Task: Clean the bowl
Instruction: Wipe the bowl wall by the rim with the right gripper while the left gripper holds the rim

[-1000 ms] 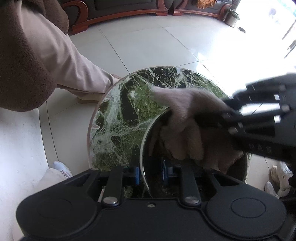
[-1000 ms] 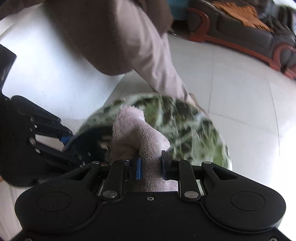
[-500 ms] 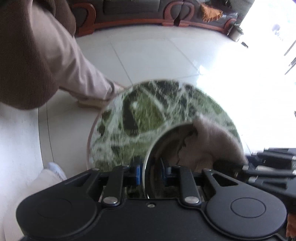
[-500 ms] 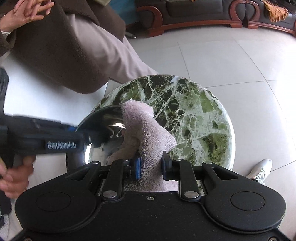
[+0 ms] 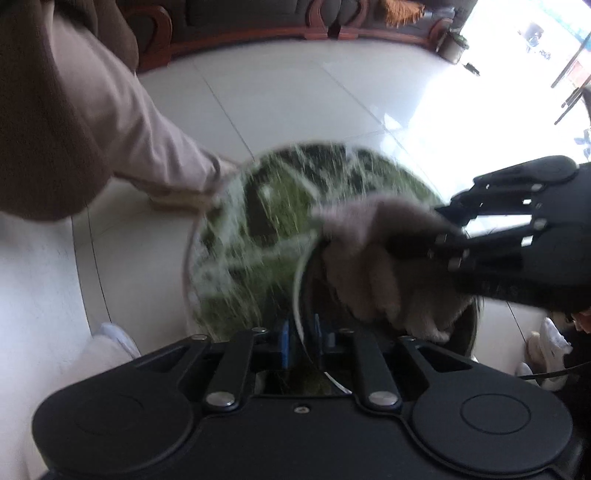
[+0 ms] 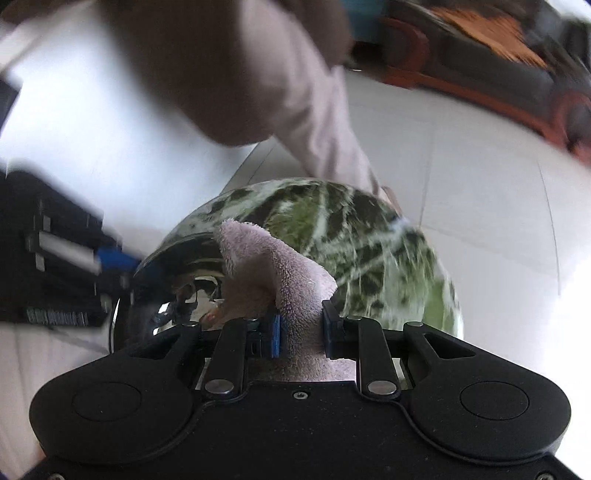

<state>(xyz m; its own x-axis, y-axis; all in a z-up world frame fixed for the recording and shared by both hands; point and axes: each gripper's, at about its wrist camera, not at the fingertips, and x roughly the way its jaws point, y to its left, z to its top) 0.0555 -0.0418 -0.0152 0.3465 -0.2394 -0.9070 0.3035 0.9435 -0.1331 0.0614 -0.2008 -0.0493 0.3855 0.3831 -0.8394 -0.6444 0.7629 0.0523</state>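
While my left gripper [image 5: 301, 341] clamps the near rim of the stainless steel bowl [image 5: 301, 266], its jaws nearly together with only the thin metal wall between the blue pads, my right gripper [image 6: 300, 332] pinches a pinkish-grey terry cloth [image 6: 266, 266] and presses it down inside the bowl. The right jaws stand narrowly apart, filled by a bunched fold of the cloth.

The bowl sits at the near edge of a small round green marble table [image 5: 258, 206], on the side closest to me, with most of the tabletop bare beyond it.

I judge the bowl light, stiff and slick: its mirror finish (the inside reflects the room in the right wrist view) gives the pads little friction, so a rim pinch looks like the only sound hold, one pad inside and one outside. It will likely skid or tip on the polished marble if the wiping pushes harder than the left grip resists. The cloth is soft and floppy, best held by a thick wad so it does not slip free.

Around the table lies pale glossy tiled floor [image 5: 288, 96], with a dark sofa with a red-brown wooden frame [image 5: 258, 26] along the far wall and bright light from the right. A seated person's leg in light trousers [image 5: 122, 122] is just beside the table's far left edge.
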